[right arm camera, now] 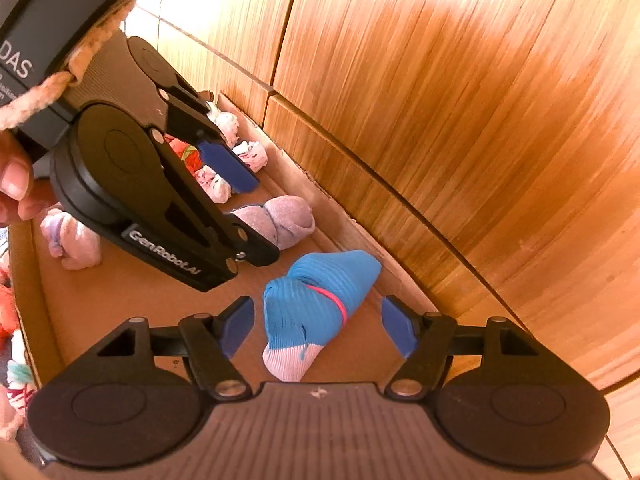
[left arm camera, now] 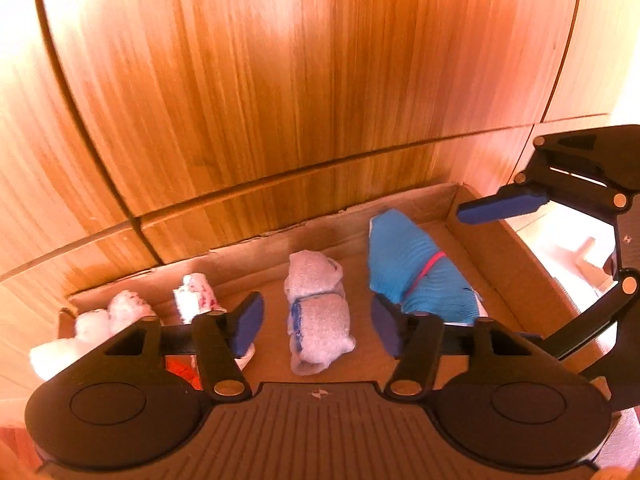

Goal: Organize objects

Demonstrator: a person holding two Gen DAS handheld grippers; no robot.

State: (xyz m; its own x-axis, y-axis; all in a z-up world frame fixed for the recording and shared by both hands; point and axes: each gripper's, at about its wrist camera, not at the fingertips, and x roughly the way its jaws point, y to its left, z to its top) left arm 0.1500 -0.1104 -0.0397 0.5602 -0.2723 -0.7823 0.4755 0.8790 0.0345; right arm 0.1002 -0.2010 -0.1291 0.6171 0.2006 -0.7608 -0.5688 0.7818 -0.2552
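A shallow cardboard box (left arm camera: 500,248) holds a row of rolled socks. The blue roll with a pink band (left arm camera: 416,268) lies at the right end and the grey roll (left arm camera: 318,312) in the middle. My left gripper (left arm camera: 318,322) hovers open over the grey roll, its pads clear of it. My right gripper (right arm camera: 318,326) is open astride the blue roll (right arm camera: 320,300), pads apart from it on both sides. In the right wrist view the grey roll (right arm camera: 280,216) lies partly behind the left gripper's fingers (right arm camera: 228,164). The right gripper's blue-padded finger (left arm camera: 502,206) shows at the box's right wall.
White rolls with pink print (left arm camera: 196,296) fill the box's left part, with something orange (left arm camera: 182,372) under my left finger. A wooden cabinet front (left arm camera: 280,80) rises right behind the box. A hand (right arm camera: 12,176) holds the left gripper. Another pale roll (right arm camera: 76,240) lies nearer the front.
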